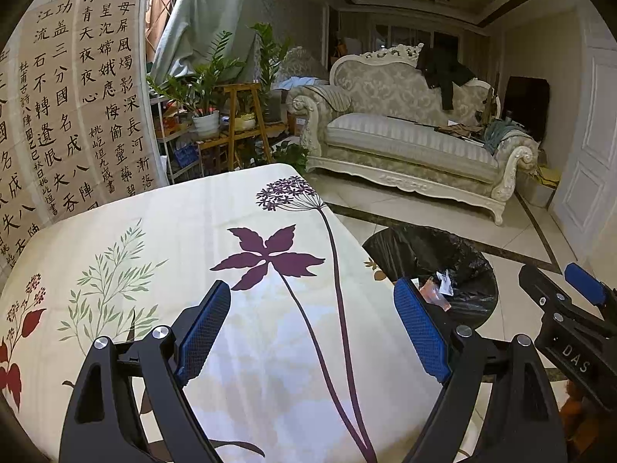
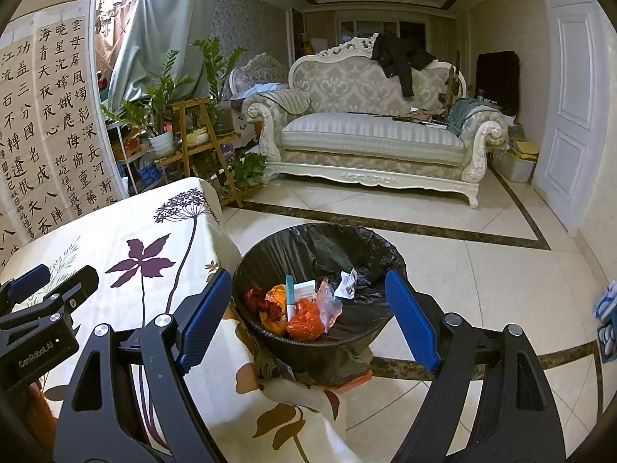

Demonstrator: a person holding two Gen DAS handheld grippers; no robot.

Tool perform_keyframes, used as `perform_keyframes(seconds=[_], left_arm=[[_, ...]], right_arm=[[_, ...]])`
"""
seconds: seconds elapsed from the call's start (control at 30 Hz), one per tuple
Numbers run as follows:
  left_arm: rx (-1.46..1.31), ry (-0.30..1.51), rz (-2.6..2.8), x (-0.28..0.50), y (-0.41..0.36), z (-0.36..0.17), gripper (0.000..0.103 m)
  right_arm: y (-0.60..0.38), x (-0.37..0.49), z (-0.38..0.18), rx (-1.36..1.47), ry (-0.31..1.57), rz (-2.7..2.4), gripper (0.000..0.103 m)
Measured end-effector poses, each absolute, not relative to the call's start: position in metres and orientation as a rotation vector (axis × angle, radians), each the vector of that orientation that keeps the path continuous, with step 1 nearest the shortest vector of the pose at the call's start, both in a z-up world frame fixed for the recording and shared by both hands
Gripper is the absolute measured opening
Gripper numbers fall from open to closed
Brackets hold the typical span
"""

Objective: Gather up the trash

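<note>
both grippers, left (image 1: 312, 332) and right (image 2: 308, 320), wide open and empty above a bare table (image 1: 154, 231); trash (image 2: 300, 305) already in the bin (image 2: 270, 247) beside it; risk: a low sweep catching the liner and tipping the bin.

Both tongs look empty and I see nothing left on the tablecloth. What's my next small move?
Probably pull back and scan for stray pieces: both the left tongs and right tongs are open, the tablecloth shows no litter, and wrappers already lie in the bin.
</note>
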State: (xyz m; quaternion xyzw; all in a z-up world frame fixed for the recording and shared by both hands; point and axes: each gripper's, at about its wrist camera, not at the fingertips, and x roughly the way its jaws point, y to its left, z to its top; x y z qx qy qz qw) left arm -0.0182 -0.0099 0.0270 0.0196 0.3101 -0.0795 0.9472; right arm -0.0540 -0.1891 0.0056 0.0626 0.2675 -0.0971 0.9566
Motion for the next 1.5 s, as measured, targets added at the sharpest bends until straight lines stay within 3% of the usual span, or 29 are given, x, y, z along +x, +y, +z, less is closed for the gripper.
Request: perform_keyframes(seconds=[1.5], left_arm=[[0.039, 0.623, -0.169, -0.0191, -0.0156, 0.0302, 0.084]], right_arm=[[-0.1884, -0.0552, 0.0063, 0.125, 0.541, -0.199, 0.080]])
